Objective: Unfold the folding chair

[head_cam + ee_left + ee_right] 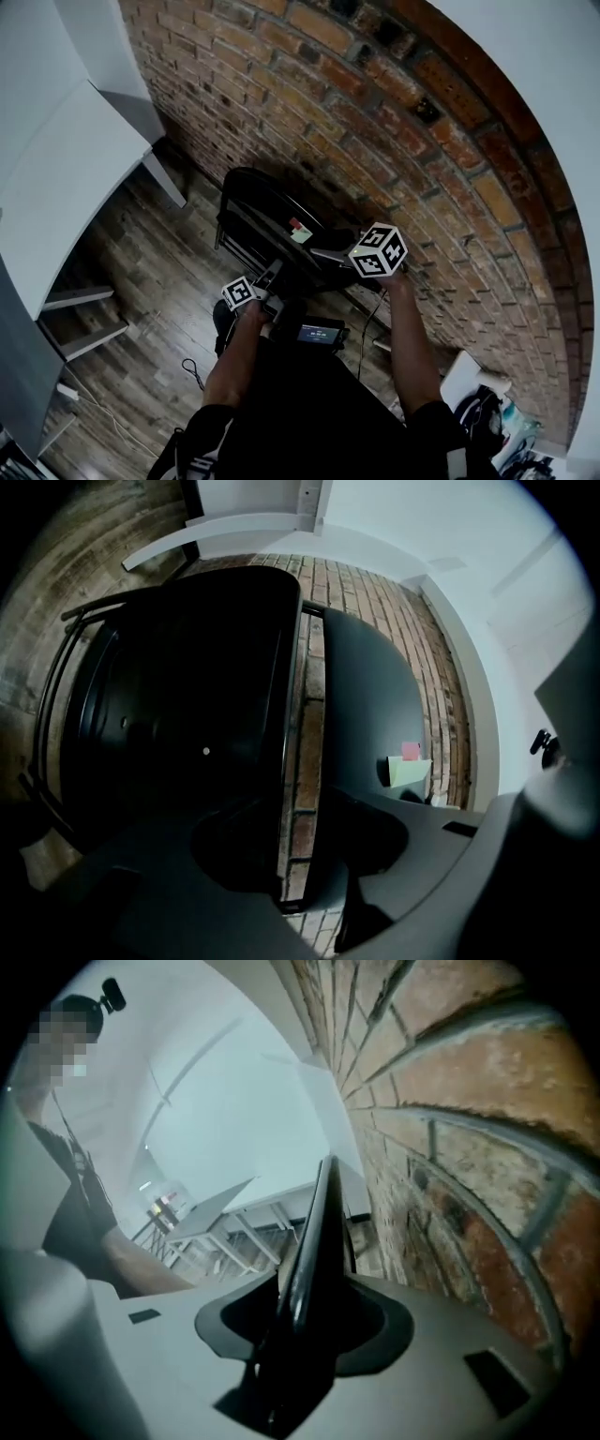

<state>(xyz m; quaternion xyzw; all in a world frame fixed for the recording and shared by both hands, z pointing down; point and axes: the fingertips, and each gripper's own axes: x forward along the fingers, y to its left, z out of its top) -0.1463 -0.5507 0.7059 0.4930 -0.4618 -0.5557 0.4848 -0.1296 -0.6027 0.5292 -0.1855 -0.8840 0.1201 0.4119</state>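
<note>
The black folding chair (258, 211) stands folded against the brick wall (394, 112). In the left gripper view its seat (178, 714) fills the left and its backrest (366, 696) the right, with brick showing in the gap between them. My left gripper (274, 274) (291, 892) is shut on the seat's thin side rim. My right gripper (328, 253) (291, 1372) is at the chair's top. The thin edge of the backrest (314, 1232) runs between its jaws, which stand wide and open around it. A white and pink tag (408, 766) (300, 232) hangs on the backrest.
White tables (66, 178) stand on the wooden floor (159, 281) to the left. A thin cable (192, 370) lies on the floor near my legs. A small lit screen (319, 333) hangs at my waist. Bags and loose items (487, 412) lie at the lower right by the wall.
</note>
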